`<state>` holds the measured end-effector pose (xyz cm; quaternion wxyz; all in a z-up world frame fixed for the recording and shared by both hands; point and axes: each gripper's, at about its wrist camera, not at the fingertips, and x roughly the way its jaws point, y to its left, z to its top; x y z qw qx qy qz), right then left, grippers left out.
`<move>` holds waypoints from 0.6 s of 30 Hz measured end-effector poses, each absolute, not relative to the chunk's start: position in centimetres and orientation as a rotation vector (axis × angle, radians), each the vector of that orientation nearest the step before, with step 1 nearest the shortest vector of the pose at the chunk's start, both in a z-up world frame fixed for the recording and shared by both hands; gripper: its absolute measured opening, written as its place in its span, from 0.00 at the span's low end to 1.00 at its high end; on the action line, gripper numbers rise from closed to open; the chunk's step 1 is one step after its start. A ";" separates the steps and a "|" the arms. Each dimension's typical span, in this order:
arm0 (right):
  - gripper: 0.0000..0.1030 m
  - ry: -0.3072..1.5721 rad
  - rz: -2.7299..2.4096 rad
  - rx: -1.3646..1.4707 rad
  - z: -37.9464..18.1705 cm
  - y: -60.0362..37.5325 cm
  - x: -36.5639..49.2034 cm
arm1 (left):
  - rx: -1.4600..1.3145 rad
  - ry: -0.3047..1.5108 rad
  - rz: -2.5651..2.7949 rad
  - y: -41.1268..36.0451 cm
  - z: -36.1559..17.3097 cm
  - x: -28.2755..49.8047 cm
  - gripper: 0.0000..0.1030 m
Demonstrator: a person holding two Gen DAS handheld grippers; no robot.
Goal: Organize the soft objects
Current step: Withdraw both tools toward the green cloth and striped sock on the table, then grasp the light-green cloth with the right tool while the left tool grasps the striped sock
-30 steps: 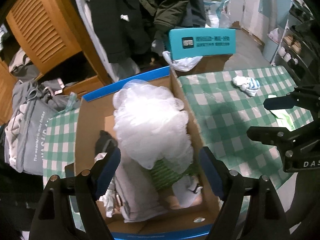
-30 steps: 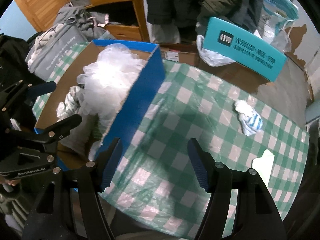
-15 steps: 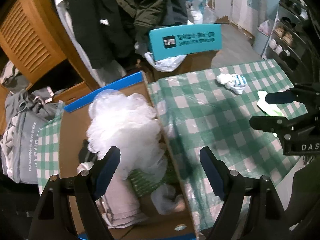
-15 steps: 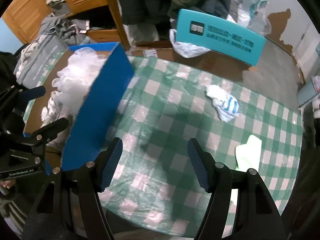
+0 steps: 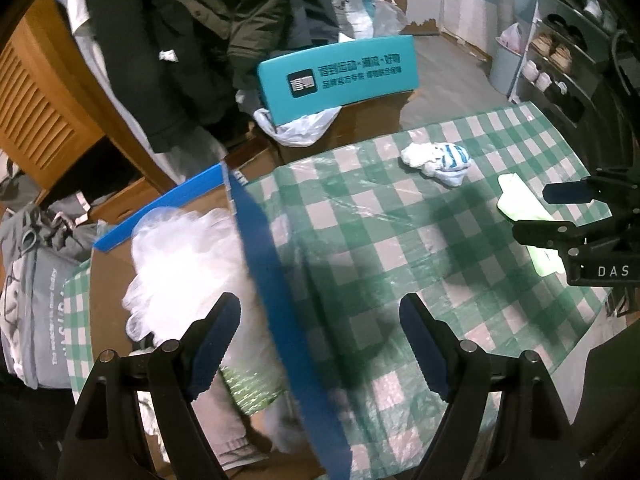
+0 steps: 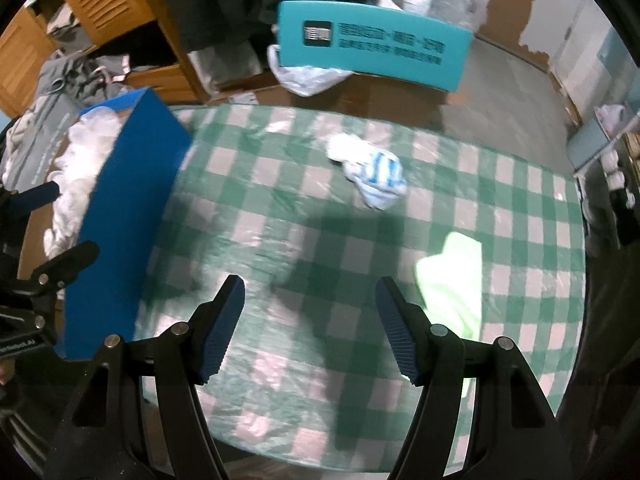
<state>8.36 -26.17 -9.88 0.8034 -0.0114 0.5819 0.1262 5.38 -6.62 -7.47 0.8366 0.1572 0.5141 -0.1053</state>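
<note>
A blue-sided cardboard box [image 5: 276, 288] [image 6: 124, 216] stands at the table's left end, holding a white mesh puff [image 5: 188, 264], grey cloth and other soft items. On the green checked tablecloth [image 6: 304, 208] lie a white and blue striped bundle [image 5: 438, 160] [image 6: 370, 172] and a pale green cloth [image 6: 452, 276] [image 5: 520, 204]. My left gripper [image 5: 320, 348] hangs open over the box's right wall, empty. My right gripper [image 6: 310, 328] hovers open above the cloth-covered table, empty, with the green cloth just beyond its right finger. Each gripper shows at the edge of the other's view.
A teal sign board [image 5: 338, 76] leans behind the table with a plastic bag [image 5: 296, 128] under it. Dark coats [image 5: 208, 40] hang at the back, a wooden louvred cabinet [image 5: 40, 112] and a grey tote bag [image 5: 36, 292] stand left. Shoe shelves [image 5: 560, 60] are at right.
Both grippers have travelled rightward, from over the box toward the open tablecloth. The striped bundle and green cloth now sit closer in view. Neither jaw width has changed.
</note>
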 end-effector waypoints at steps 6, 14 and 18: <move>0.66 1.270 0.200 0.016 -11.3 -29.7 8.6 | 0.351 1.106 -0.248 -8.8 -8.3 6.0 0.81; 0.66 1.310 0.115 0.053 -13.3 -33.7 8.8 | 0.371 1.141 -0.268 -10.8 -10.4 7.0 0.81; 0.66 1.332 0.089 0.066 -14.6 -35.0 9.1 | 0.372 1.155 -0.273 -11.5 -11.3 7.7 0.81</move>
